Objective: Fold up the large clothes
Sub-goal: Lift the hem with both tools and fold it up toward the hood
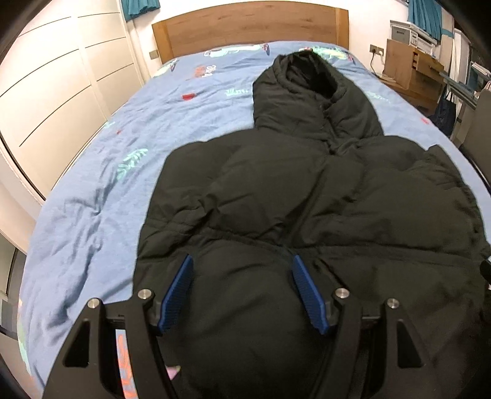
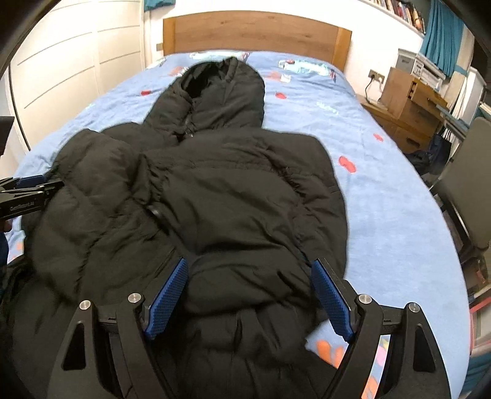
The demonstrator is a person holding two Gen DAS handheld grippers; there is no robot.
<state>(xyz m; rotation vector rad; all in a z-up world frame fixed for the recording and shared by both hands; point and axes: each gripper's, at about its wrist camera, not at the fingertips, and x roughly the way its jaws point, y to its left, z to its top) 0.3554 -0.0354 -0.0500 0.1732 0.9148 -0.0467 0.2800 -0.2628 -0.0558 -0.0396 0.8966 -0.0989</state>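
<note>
While a bulky black hooded puffer jacket (image 1: 307,196) lies spread on a blue patterned bedspread (image 1: 92,190), both handheld grippers sit low over its near end. The jacket's long axis runs from the cameras toward the wooden headboard (image 1: 250,26), with the quilted black hood (image 1: 310,89) at the far end, its dark opening turned up and away from the cameras. The padded body fans wide across the mattress nearer the cameras; seen from the right wrist, the jacket (image 2: 214,199) lies toward the left of the bed, leaving blue cover bare at right.

Spread wide, the left gripper (image 1: 242,261) has its blue ribbed pads (image 1: 176,294) standing either side of a puffed mound of black fabric that bulges up between them; whether the pads press the cloth cannot be told. The right gripper (image 2: 247,264) is likewise wide open, its blue textured pads (image 2: 167,299) flanking a rumpled roll at the jacket's hem. In the right wrist view the left gripper (image 2: 46,184) shows at the frame's left edge, against the jacket's side.

White panelled wardrobe doors (image 1: 55,92) line the left wall. Right of the bed stands a wooden drawer unit (image 2: 411,107), with a grey-white box-shaped item (image 2: 414,66) on top; its contents cannot be made out. Teal curtains (image 2: 442,40) hang beyond, and a row of books (image 2: 402,10) fills a high shelf.
</note>
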